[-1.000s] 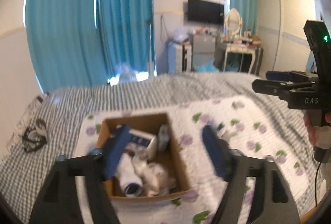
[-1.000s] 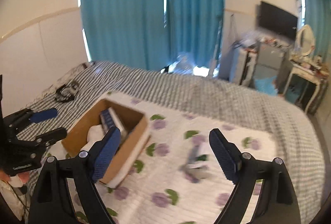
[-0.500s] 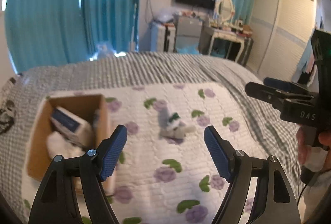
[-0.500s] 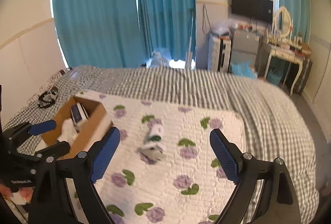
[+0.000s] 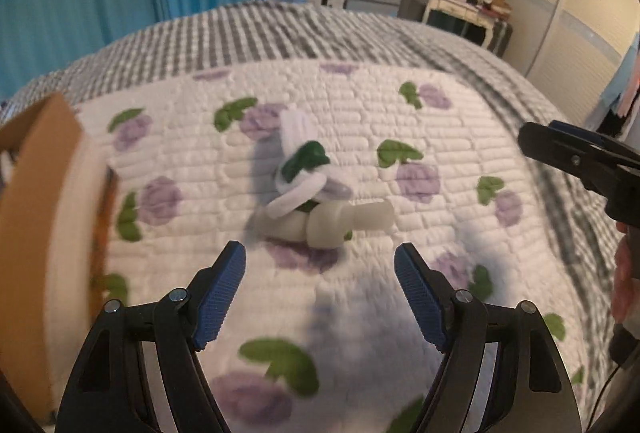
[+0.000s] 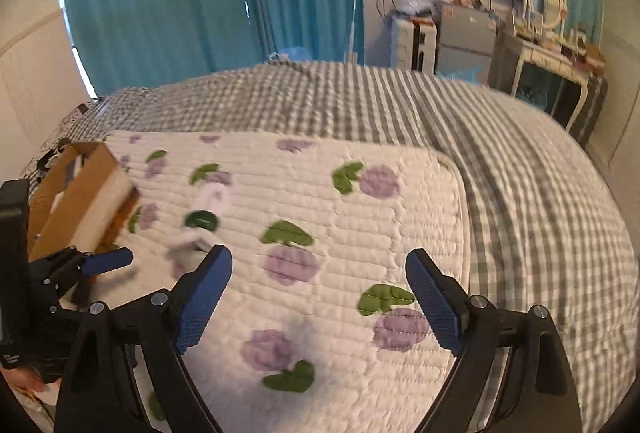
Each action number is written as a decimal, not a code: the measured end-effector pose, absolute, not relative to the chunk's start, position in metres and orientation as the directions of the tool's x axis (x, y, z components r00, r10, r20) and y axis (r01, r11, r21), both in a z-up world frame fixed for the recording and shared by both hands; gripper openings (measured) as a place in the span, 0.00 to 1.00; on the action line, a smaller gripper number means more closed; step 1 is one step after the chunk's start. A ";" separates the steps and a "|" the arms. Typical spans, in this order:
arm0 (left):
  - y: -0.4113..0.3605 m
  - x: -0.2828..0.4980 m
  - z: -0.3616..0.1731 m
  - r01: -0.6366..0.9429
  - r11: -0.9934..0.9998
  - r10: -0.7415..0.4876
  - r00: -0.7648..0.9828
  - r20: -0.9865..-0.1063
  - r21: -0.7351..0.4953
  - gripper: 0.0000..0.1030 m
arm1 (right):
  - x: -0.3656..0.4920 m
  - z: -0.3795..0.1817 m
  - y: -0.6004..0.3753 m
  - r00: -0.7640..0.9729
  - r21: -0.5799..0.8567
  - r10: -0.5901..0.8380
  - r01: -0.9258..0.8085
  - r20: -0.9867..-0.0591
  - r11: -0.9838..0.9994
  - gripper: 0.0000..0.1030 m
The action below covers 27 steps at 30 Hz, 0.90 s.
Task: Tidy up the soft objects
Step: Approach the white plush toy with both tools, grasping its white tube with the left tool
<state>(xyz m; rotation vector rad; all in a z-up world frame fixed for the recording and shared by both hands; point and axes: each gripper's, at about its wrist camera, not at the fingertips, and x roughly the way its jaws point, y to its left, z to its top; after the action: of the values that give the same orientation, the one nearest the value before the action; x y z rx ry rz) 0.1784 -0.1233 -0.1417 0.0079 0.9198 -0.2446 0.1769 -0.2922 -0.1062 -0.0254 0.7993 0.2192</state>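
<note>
Floral quilt (image 5: 440, 137) | sock bundle (image 5: 316, 193) untouched | left gripper (image 5: 320, 273) spread | right gripper (image 6: 320, 281) spread | no legible writing

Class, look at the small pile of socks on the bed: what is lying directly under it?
The socks rest on a white quilt printed with purple flowers and green leaves. The patch of quilt beneath them is covered and cannot be seen.

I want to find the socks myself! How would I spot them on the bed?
Look at the white quilted pad with purple flowers lying on the grey checked bedspread. Right of the cardboard box, near the pad's middle, lies the little pile of socks. It is the only lumpy thing there: white and cream rolls with a dark green patch.
</note>
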 end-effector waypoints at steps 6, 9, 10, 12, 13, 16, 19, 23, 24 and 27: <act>-0.140 0.205 -0.163 0.218 0.973 -0.184 0.561 -0.807 -0.071 0.74 | 0.191 -0.127 -0.307 0.672 0.077 0.188 -0.191 -0.716 0.978 0.86; -0.143 0.212 -0.168 0.215 0.975 -0.165 0.573 -0.803 -0.047 0.68 | 0.194 -0.134 -0.311 0.658 0.148 0.234 -0.185 -0.716 0.972 0.86; -0.143 0.211 -0.169 0.218 0.975 -0.159 0.575 -0.802 -0.037 0.61 | 0.195 -0.136 -0.313 0.654 0.177 0.252 -0.180 -0.713 0.968 0.86; -0.140 0.209 -0.169 0.217 0.976 -0.148 0.581 -0.800 -0.023 0.50 | 0.196 -0.136 -0.316 0.650 0.229 0.280 -0.164 -0.707 0.960 0.86; -0.137 0.208 -0.169 0.219 0.975 -0.149 0.585 -0.797 -0.021 0.44 | 0.196 -0.134 -0.316 0.650 0.245 0.289 -0.160 -0.703 0.956 0.86; -0.124 0.200 -0.163 0.233 0.970 -0.191 0.583 -0.790 -0.063 0.34 | 0.193 -0.125 -0.313 0.661 0.242 0.290 -0.165 -0.692 0.956 0.86; -0.116 0.184 -0.152 0.262 0.962 -0.223 0.573 -0.789 -0.081 0.24 | 0.187 -0.115 -0.305 0.670 0.197 0.266 -0.180 -0.693 0.964 0.86; -0.114 0.159 -0.142 0.297 0.955 -0.178 0.597 -0.782 0.009 0.22 | 0.176 -0.106 -0.297 0.667 0.185 0.261 -0.184 -0.698 0.965 0.86; -0.111 0.157 -0.142 0.298 0.955 -0.176 0.595 -0.784 0.012 0.22 | 0.173 -0.104 -0.295 0.667 0.182 0.260 -0.186 -0.699 0.966 0.86; -0.096 0.151 -0.134 0.278 0.960 -0.186 0.602 -0.777 -0.014 0.21 | 0.165 -0.096 -0.285 0.669 0.170 0.258 -0.195 -0.697 0.966 0.86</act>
<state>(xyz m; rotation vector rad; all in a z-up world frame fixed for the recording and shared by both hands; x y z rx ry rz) 0.1510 -0.0955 -0.1340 0.1126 0.8854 -0.2695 0.1650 -0.2849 -0.0963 0.0834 0.7986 0.2557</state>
